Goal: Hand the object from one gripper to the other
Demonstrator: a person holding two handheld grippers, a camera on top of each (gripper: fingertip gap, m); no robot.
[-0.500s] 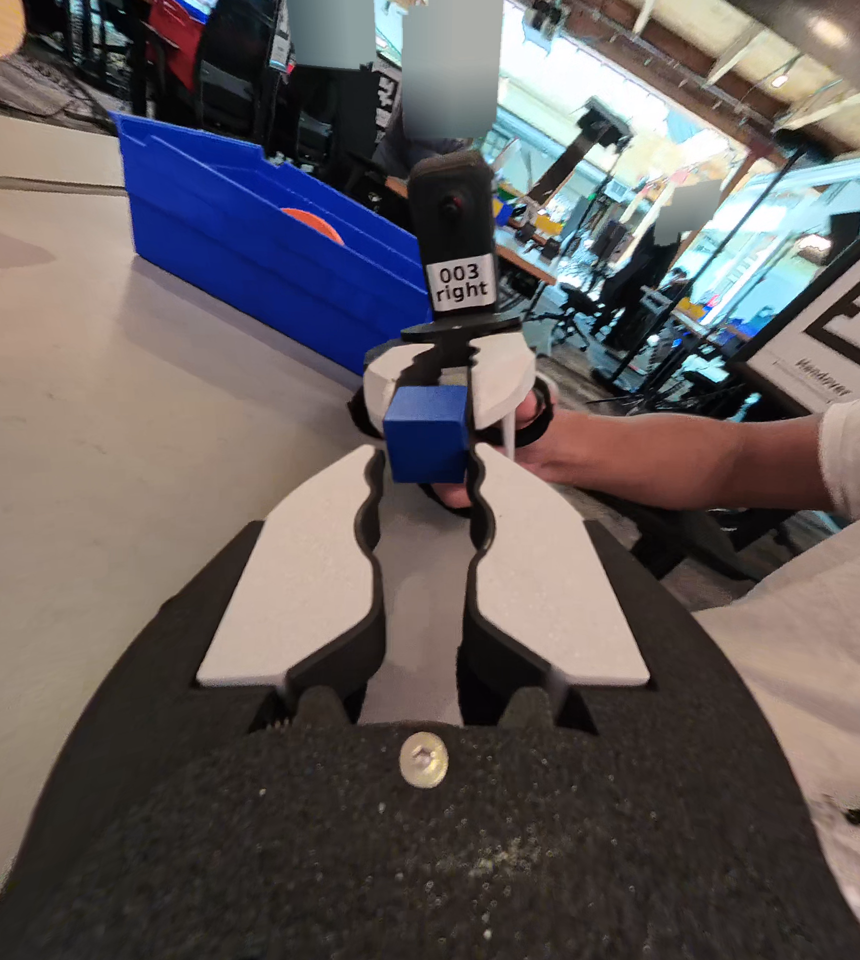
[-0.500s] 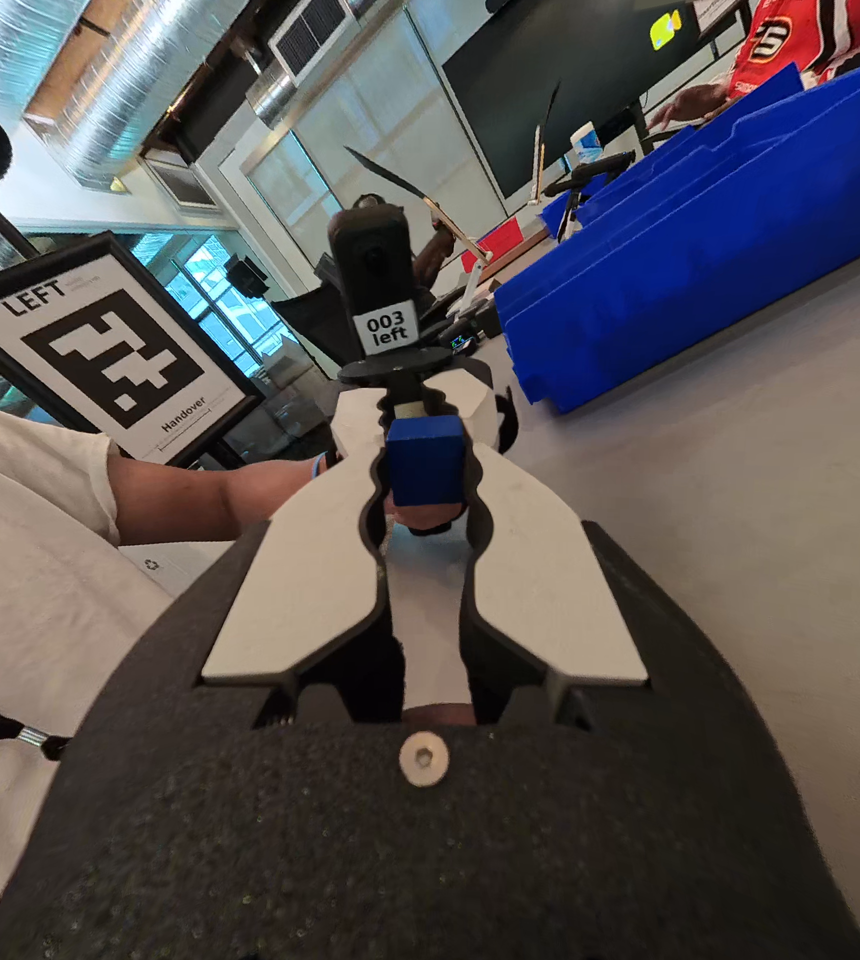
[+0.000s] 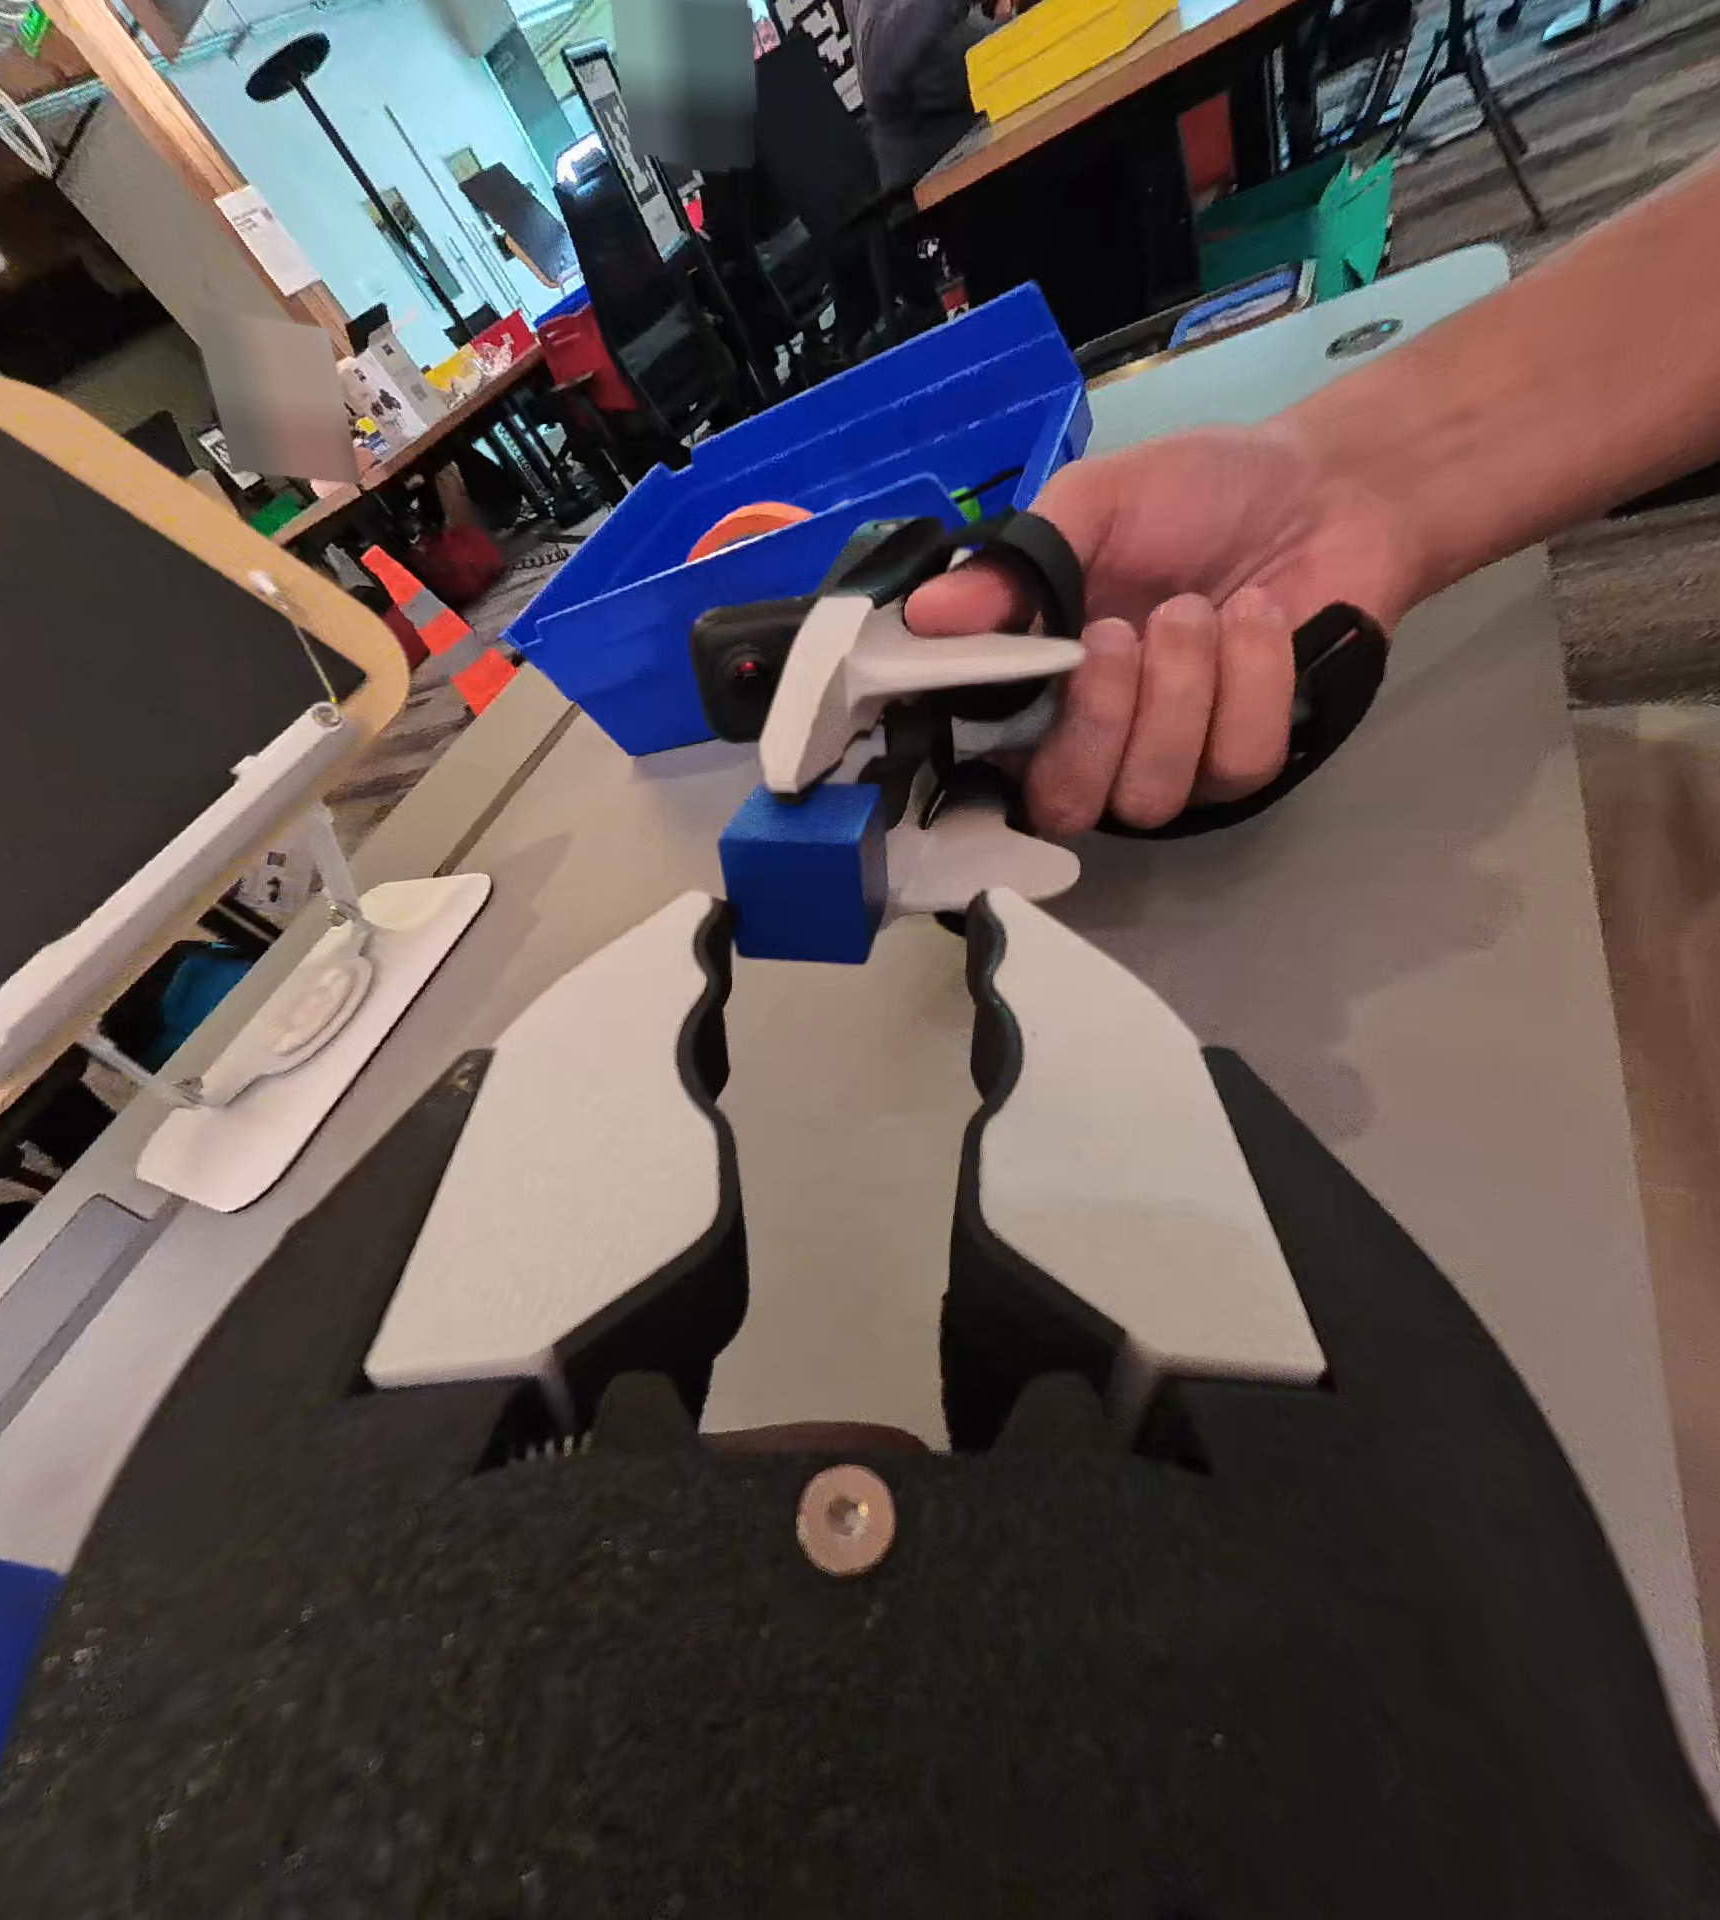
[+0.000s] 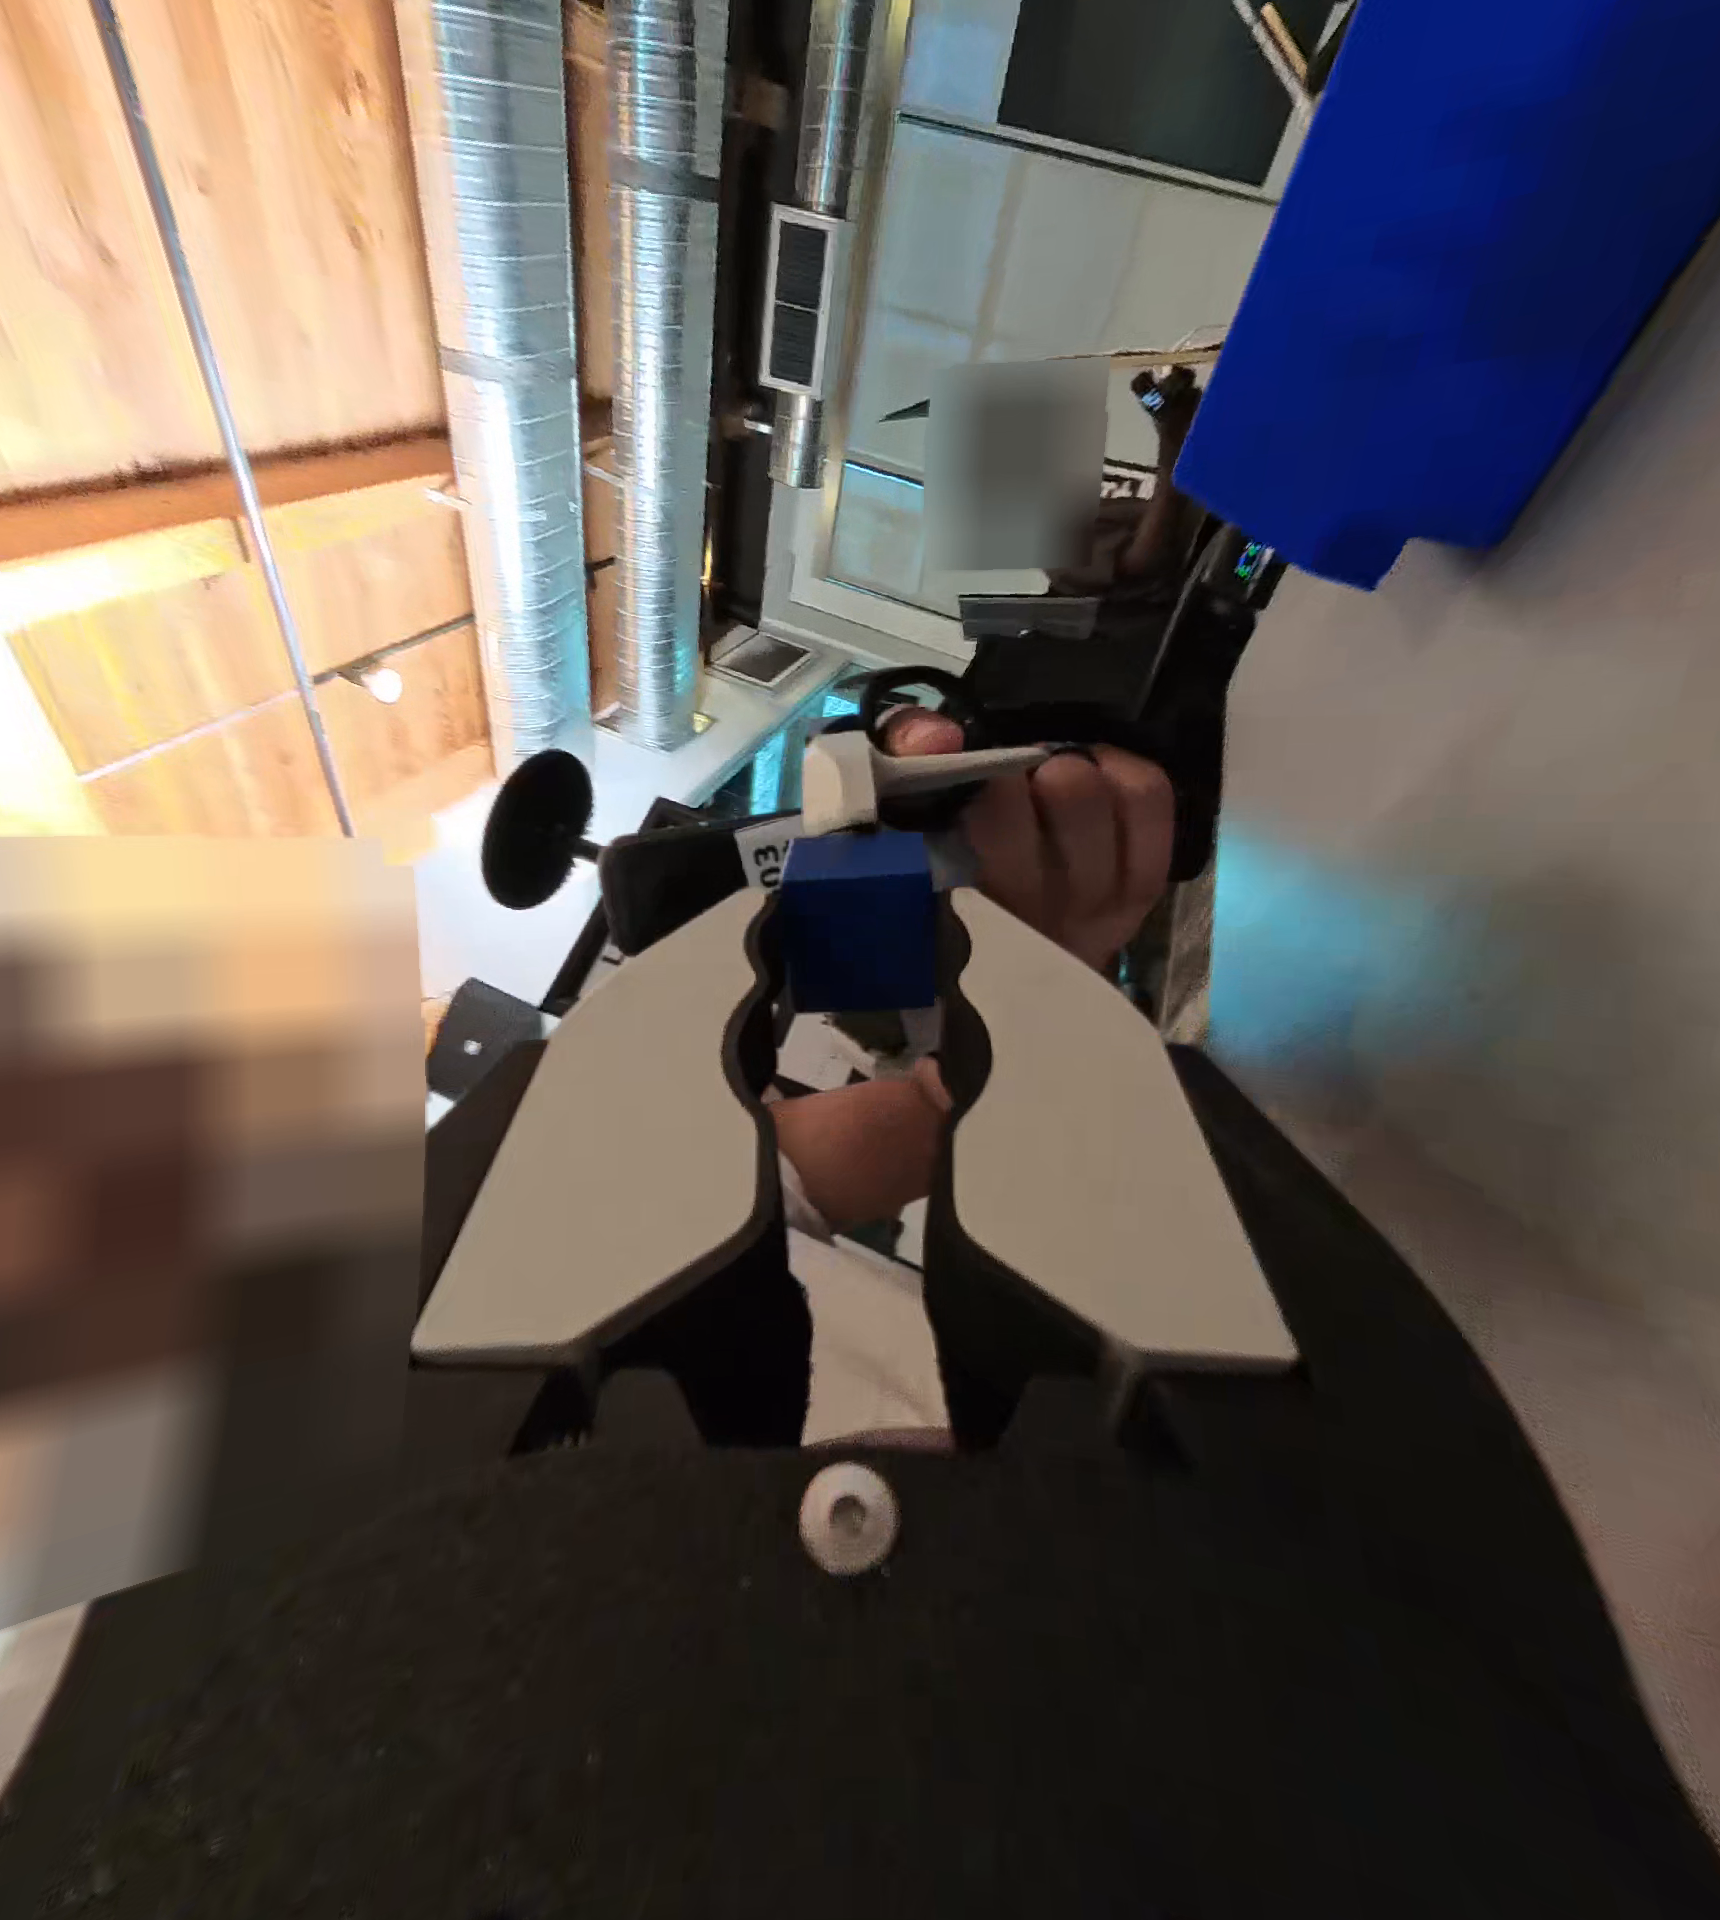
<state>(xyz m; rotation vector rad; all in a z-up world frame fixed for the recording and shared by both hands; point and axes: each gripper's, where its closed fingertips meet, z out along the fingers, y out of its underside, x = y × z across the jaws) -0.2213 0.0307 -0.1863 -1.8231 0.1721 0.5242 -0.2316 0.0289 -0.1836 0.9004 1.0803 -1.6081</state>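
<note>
Blur smears the right wrist view, and a mosaic patch covers its lower left, so little reads there beyond the tools. The blue bin [image 4: 1521,260] is cut off at that view's top right edge. In the left wrist view an orange thing [image 3: 747,525] in the bin peeks over the wall, mostly hidden, and a dark framed board [image 3: 56,675] runs off the left edge.

Now the cube [image 3: 804,873]: it hangs above the grey worktop [image 3: 1355,1039], pinched between the two white fingers of the right tool [image 4: 861,935], which is clamped firmly on it. A hand [image 3: 1178,644] grips that tool's black handle, rolled onto its side. The left tool [image 3: 848,920] stands released, its fingers spread wide. The left-hand fingertip sits right at the cube's edge, and contact cannot be made out. The other tip is clear of the cube.

Seen from the right wrist, one white finger of the left tool shows just above the cube. Its partner is hidden behind the cube.

Half a second ago both tools were squeezed on the cube, facing each other upright. Since then the left has let go, the right tool has rolled sideways, and the right alone carries the cube.
</note>
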